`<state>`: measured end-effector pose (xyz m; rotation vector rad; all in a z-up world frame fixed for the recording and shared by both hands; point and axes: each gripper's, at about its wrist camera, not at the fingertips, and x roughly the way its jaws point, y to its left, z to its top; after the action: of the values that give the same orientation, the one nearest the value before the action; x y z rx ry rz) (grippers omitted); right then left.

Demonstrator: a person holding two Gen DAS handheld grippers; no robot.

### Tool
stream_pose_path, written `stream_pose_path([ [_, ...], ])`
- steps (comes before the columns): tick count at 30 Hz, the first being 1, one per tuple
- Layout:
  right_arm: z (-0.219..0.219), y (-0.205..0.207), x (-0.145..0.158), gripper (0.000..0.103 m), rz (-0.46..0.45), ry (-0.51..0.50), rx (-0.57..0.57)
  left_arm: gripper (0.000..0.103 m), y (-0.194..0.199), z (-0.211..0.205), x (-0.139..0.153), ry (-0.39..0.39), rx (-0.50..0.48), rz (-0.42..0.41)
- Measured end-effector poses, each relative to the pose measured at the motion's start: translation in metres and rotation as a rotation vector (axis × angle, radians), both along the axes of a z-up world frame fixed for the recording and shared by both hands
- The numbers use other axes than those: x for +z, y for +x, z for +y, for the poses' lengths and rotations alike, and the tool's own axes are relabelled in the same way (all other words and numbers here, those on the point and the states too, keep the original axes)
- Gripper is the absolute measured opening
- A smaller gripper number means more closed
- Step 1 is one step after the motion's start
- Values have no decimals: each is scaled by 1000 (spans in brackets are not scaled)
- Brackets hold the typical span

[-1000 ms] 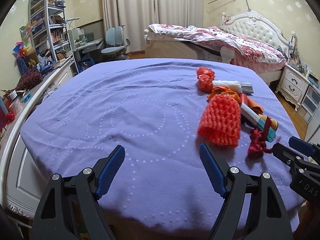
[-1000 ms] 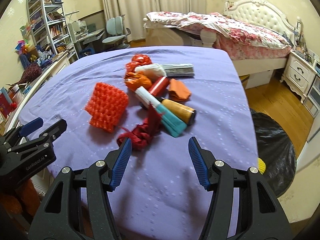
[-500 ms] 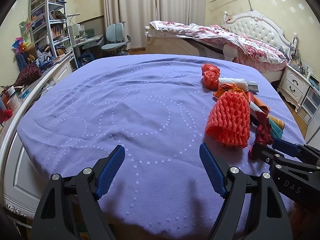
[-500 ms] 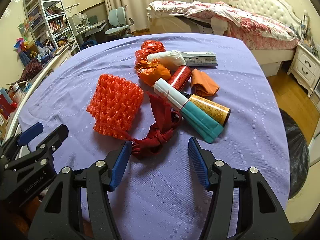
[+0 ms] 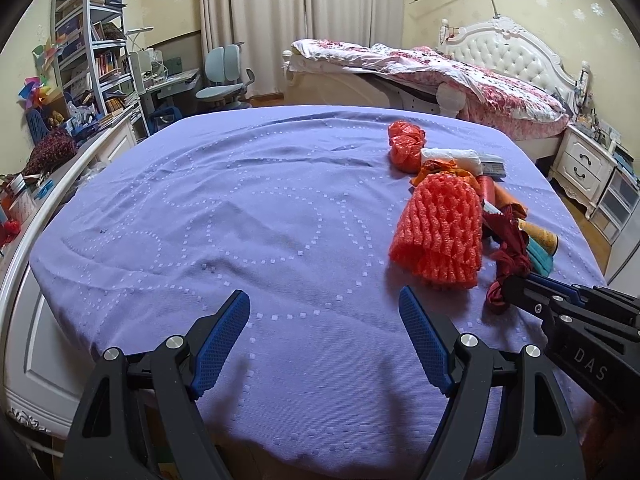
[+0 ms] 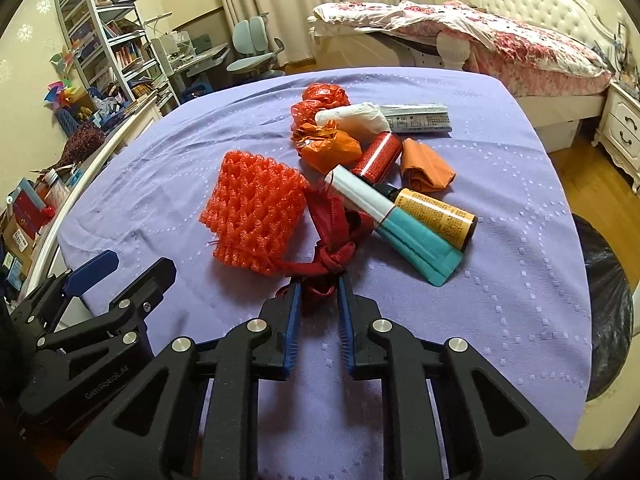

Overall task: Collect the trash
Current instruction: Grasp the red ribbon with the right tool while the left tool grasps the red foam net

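Right jaws have just closed in on the first scrap

On the purple worktop [image 6: 500, 280], the right gripper [image 6: 318, 300] has narrowed around the knotted red mesh rag [image 6: 330, 256] at the pile's near edge, seemingly gripping it; the left gripper [image 5: 324, 316] hangs wide and empty.

Bed [image 5: 472, 76], bookshelf [image 5: 86, 40], office chair [image 5: 224, 76], nightstand [image 5: 584, 164]

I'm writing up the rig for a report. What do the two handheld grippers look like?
Both match: the left gripper and right gripper have black plastic scissor-like linkage frames with triangular cut-outs and silver pivot bolts. Each finger ends in a blue, finely ribbed pad. White lettering marks the bodies: "DAS" on the right one, "GenRobot.AI" on the left. No cables or sleeves show.
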<state>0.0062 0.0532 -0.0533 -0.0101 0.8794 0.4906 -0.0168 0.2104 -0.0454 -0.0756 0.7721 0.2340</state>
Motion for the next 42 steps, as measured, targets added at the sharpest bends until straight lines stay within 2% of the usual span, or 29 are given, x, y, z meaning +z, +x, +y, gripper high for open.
stream_pose_path([
  [5, -10, -6, 4, 17, -4, -15, 2, 77, -1, -7, 1, 5, -11, 0],
  [11, -19, -7, 0, 19, 32, -48, 12, 77, -3, -8, 1, 1, -8, 2],
  [12, -19, -6, -2, 21, 32, -46, 6, 77, -3, -8, 1, -1, -8, 2],
  [17, -16, -1, -4, 43, 25, -35, -16, 77, -4, -8, 1, -1, -5, 2],
  [21, -14, 4, -9, 46, 23, -29, -32, 77, -4, -7, 1, -10, -1, 6],
  [29, -5, 8, -10, 45, 16, -11, -27, 77, -2, -5, -2, -17, 2, 12],
  [30, -3, 8, -10, 38, 6, -21, -25, 77, -1, -5, -2, -18, 1, 11],
  [31, -3, 8, -10, 25, 8, -20, -18, 77, -1, -5, -2, -17, 1, 11],
  [32, -3, 8, -10, 23, 12, -15, -13, 77, -1, -5, -2, -18, -1, 10],
  [42, -25, -5, 6, 22, -59, -30, -37, 77, 2, -22, 2, -25, -47, -17],
])
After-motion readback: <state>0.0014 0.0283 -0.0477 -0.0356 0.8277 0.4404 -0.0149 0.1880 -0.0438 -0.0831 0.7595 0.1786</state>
